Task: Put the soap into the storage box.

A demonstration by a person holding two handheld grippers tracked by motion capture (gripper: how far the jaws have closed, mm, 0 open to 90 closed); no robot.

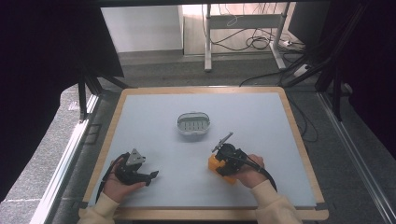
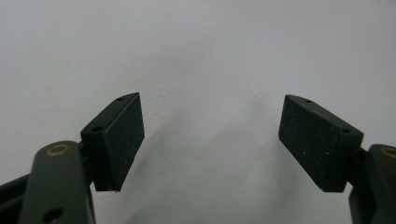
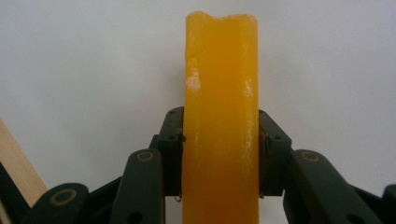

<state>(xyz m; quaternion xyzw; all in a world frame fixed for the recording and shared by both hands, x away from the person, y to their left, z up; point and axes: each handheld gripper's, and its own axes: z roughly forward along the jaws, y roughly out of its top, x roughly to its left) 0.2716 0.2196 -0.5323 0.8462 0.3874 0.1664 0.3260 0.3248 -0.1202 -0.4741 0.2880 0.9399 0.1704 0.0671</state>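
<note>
Meanwhile, right tongs clamped on orange block, long axis straight ahead; left tongs apart.

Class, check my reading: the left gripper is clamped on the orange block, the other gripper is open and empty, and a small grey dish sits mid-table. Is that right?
One slip: the sides are swapped. The right gripper is clamped on the orange block, as the right gripper view shows. The left gripper is open and empty. The small grey dish does sit mid-table.
</note>
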